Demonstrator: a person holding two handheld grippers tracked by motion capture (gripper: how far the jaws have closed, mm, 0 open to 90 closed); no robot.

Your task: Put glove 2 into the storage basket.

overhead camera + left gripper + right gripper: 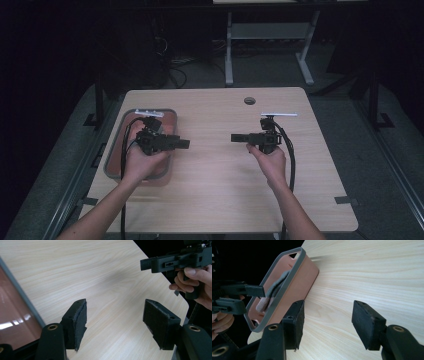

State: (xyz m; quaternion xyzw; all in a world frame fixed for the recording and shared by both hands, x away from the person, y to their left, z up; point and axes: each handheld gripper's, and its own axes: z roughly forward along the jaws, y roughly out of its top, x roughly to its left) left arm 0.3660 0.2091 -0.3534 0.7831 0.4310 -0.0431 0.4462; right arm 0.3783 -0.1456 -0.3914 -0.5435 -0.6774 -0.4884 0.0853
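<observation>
Left fingers (184, 144) apart, above tray (114, 150) rim

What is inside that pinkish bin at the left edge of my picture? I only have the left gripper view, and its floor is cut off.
Observer: The right gripper view looks into the bin: a grey cloth lies in it, with a pinkish piece of cloth beside it.
Operator: I see the right gripper only from the side. Is anything between its jaws?
Observer: No. In its own view the right gripper has its jaws standing apart, with bare wooden table between them.
</observation>
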